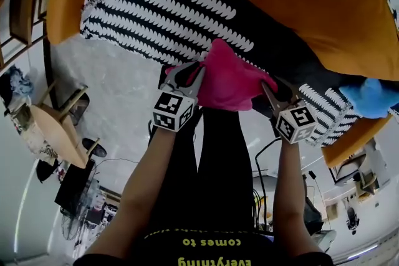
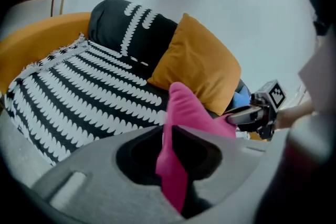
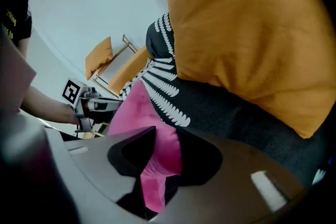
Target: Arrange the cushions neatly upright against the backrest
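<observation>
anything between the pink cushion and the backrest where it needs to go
Partly: the orange cushion leans on the backrest right behind the pink cushion, a blue cushion beside it. The backrest further left looks free.

Cloth of the pink soft cushion (image 1: 230, 81): matt, faintly fuzzy nap, creased where pinched. Large orange cloth cushion (image 1: 324, 3): matt, smooth plain weave. Black-and-white patterned sofa cover (image 1: 168, 3): woven cloth, matt, finely textured. Left gripper (image 1: 189, 75) and right gripper (image 1: 272, 89): smooth grey matt plastic housings, paper-like printed marker cubes
</observation>
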The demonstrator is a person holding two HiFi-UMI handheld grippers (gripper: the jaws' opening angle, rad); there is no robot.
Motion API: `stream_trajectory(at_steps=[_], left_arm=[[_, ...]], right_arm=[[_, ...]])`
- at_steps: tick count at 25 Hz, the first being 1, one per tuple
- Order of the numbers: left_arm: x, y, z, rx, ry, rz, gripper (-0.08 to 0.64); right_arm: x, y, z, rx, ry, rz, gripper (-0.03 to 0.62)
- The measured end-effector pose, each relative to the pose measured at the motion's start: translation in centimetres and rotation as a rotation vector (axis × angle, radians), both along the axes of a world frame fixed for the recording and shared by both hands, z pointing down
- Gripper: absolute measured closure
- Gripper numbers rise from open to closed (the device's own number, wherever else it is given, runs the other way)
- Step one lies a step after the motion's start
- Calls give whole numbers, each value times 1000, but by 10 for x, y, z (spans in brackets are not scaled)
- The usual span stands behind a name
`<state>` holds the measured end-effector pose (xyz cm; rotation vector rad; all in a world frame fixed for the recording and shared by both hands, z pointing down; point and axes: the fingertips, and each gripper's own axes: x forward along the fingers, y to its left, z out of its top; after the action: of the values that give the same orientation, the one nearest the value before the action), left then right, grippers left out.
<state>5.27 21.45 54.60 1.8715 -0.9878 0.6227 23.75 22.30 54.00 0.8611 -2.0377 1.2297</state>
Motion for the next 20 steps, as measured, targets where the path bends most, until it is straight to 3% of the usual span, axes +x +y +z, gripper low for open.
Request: stream_trajectory(at_steps=[3, 6, 8, 11, 16, 18, 20], left_arm=[[-28, 5, 12, -27, -61, -18, 448], [-54, 20, 34, -91, -111, -5, 252], [-69, 26, 49, -139, -98, -32, 131], [-79, 26, 65, -205, -25, -94, 52], [-71, 37, 85, -376, 209, -168, 65], [-61, 38, 81, -419, 283, -158, 155], [-57, 36, 77, -438, 305, -137, 204]], right_arm=[[17, 3, 4, 1, 52, 11, 460], [28, 5, 9, -3, 89, 33, 460], [27, 4, 14, -10, 97, 60, 460], [24, 2, 18, -19, 111, 80, 460], [22, 4, 22, -35, 127, 124, 460], [23, 4, 20, -35, 139, 140, 460], [22, 3, 18, -35, 155, 152, 461]])
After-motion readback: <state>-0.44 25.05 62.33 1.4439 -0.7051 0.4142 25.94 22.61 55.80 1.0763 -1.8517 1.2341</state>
